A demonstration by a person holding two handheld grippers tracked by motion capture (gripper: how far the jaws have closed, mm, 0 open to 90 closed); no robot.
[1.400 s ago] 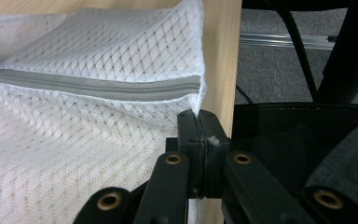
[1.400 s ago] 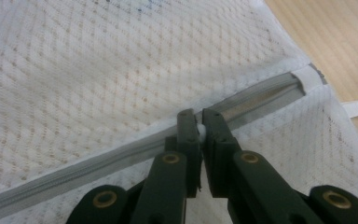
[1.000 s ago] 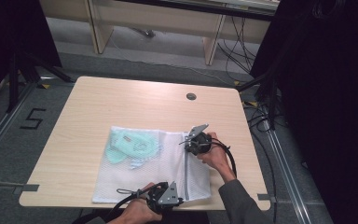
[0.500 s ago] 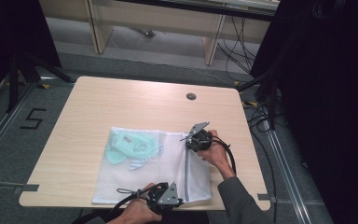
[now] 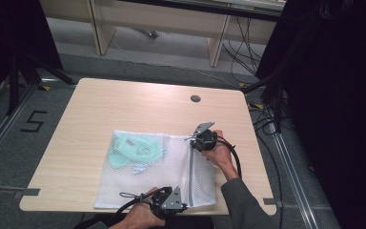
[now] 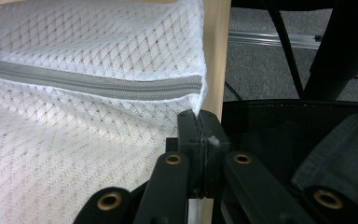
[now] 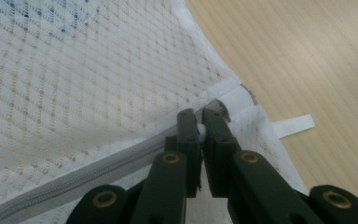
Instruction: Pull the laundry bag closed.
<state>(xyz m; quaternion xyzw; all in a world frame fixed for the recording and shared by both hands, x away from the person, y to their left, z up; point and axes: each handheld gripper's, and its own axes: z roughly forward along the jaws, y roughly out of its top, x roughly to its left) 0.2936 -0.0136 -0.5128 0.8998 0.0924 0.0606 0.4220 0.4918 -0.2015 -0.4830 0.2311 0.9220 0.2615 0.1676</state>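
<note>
A white mesh bag (image 5: 147, 181) lies flat on the wooden table (image 5: 124, 105), with a mint-green garment (image 5: 136, 150) inside it. A grey zipper (image 5: 189, 176) runs along the bag's right side. My left gripper (image 5: 183, 206) sits at the table's front edge, shut on the bag's corner at the zipper's near end (image 6: 199, 123). My right gripper (image 5: 193, 139) is at the zipper's far end, its jaws shut on the bag's edge by the zipper pull (image 7: 199, 122). A white tab (image 7: 293, 125) sticks out from that corner.
A round cable hole (image 5: 195, 98) sits in the table's far right part. Black cables (image 5: 267, 124) trail on the floor to the right. A "5" (image 5: 33, 121) is marked on the floor at left. The bag's near corner reaches the table's front edge (image 6: 214, 56).
The right gripper has crept slightly farther from the person at the zipper's far end. The left gripper and the bag have stayed where they were.
</note>
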